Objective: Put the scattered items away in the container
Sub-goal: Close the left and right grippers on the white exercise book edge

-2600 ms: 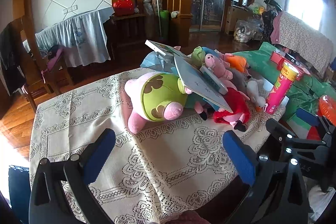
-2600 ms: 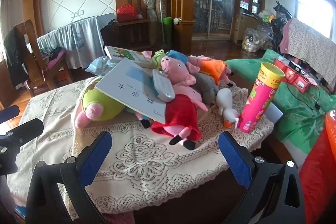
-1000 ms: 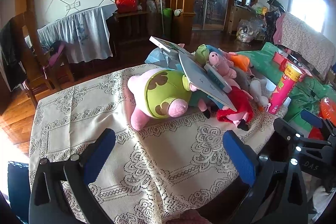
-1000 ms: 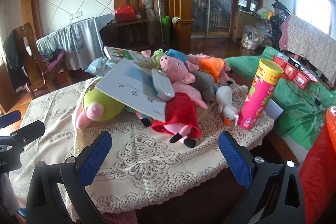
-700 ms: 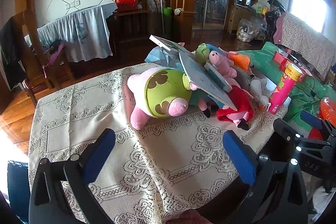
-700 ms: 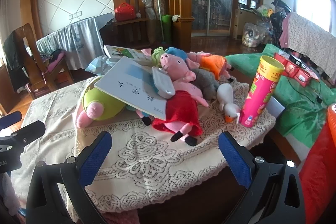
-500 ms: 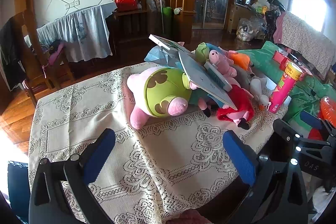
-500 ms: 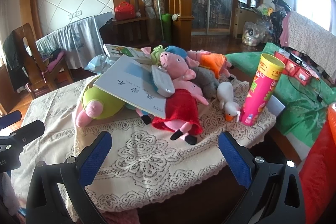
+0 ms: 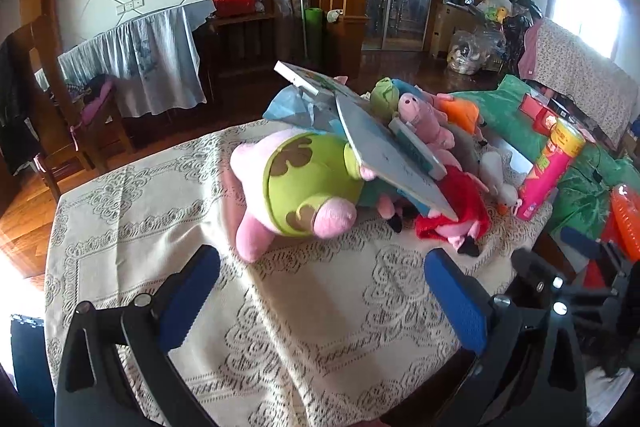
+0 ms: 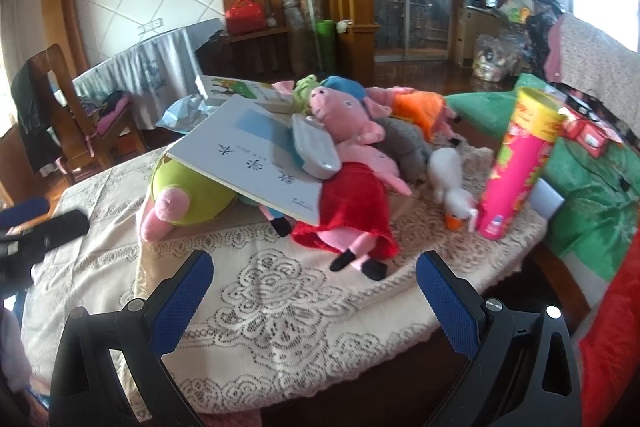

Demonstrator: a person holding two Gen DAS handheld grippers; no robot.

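Both grippers, left gripper and right gripper, hold their blue fingers spread wide and empty above the lace tablecloth. From left: one green-and-pink plush, two books, one red-dressed pig plush, one white duck plush, one pink snack tube.

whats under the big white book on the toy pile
The white book lies tilted over the green and pink plush and the red-dress pig plush. A bit of teal fabric shows beneath its lower edge; what that is stays covered. A white case lies on top.
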